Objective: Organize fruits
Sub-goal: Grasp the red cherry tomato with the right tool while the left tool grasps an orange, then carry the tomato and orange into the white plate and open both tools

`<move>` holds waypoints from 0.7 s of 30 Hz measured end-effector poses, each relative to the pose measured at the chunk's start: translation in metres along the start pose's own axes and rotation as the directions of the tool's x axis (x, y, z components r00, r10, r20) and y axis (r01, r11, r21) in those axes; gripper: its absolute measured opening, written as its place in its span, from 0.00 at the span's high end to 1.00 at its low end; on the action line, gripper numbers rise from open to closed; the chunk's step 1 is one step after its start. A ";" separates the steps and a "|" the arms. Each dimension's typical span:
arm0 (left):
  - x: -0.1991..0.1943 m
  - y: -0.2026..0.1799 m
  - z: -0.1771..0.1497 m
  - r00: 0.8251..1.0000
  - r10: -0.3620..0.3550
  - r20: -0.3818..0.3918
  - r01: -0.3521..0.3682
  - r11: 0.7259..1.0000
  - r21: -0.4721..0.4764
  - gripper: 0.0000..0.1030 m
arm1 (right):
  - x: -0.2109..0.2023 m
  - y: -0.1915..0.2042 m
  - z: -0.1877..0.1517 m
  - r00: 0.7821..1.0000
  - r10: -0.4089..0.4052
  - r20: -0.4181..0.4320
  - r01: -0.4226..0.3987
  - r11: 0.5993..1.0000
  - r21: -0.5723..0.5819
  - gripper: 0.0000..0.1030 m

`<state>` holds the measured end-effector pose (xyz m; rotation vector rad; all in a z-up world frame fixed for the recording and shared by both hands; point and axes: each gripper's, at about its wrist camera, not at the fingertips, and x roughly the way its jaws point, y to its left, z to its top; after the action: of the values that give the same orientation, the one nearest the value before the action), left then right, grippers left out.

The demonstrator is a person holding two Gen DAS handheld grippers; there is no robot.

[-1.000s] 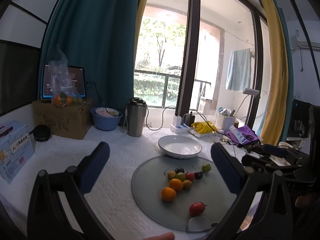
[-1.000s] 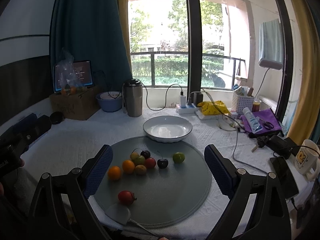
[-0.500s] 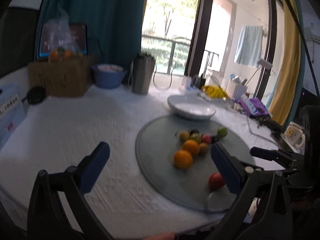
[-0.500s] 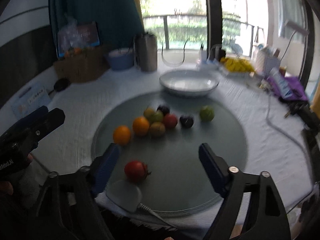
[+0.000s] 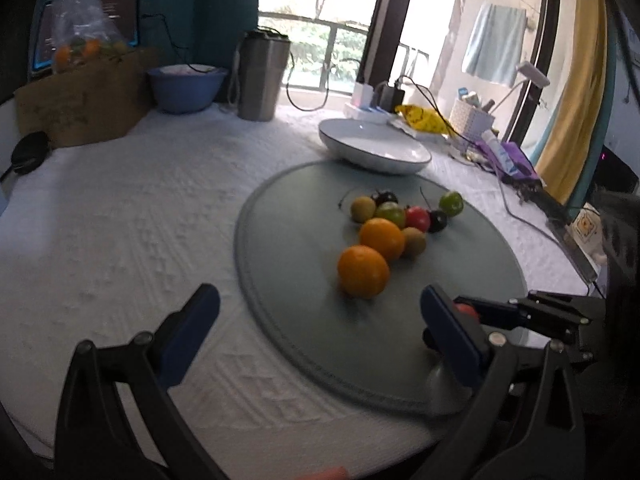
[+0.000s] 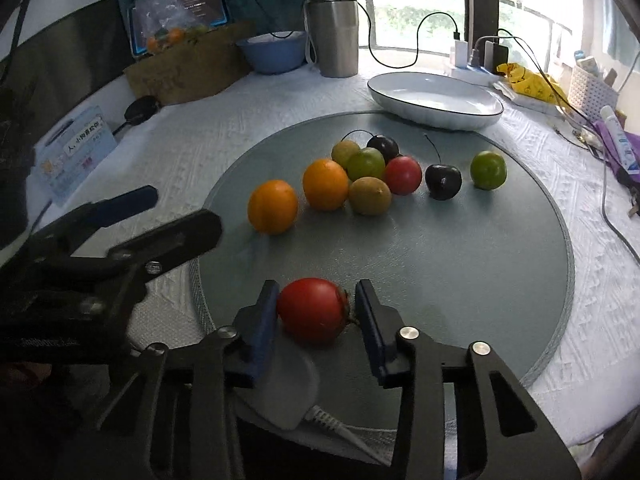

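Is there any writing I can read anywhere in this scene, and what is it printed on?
"人, 小狗喜欢你": on the white label of the light blue box at the table's left edge; reading uncertain.
Tablet screen behind the plastic bag: lines of text, too small to read.
Toothpaste tube: print, blurred.
Yellow bag: black marks, unreadable.
Cardboard box: faint print, unreadable.

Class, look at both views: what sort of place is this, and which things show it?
Probably a lived-in home by a balcony: a towel hangs outside, curtains frame the window, and a steel kettle shares the cluttered table.
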<state>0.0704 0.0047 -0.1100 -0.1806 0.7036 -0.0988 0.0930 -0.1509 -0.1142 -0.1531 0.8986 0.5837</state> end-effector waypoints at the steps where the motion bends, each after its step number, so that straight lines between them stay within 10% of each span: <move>1: 0.004 -0.003 0.001 1.000 0.001 -0.011 -0.001 1.000 0.007 0.07 | 0.000 -0.002 0.000 1.000 0.006 0.003 -0.006 1.000 -0.001 0.62; 21: 0.051 -0.034 0.019 0.986 0.058 -0.158 -0.047 0.996 0.073 0.65 | -0.011 -0.066 0.016 0.997 0.016 0.070 -0.021 0.997 0.078 0.71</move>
<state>0.1201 -0.0335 -0.1214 -0.0879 0.8634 -0.0879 0.1344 -0.2049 -0.1038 -0.0529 0.8551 0.5663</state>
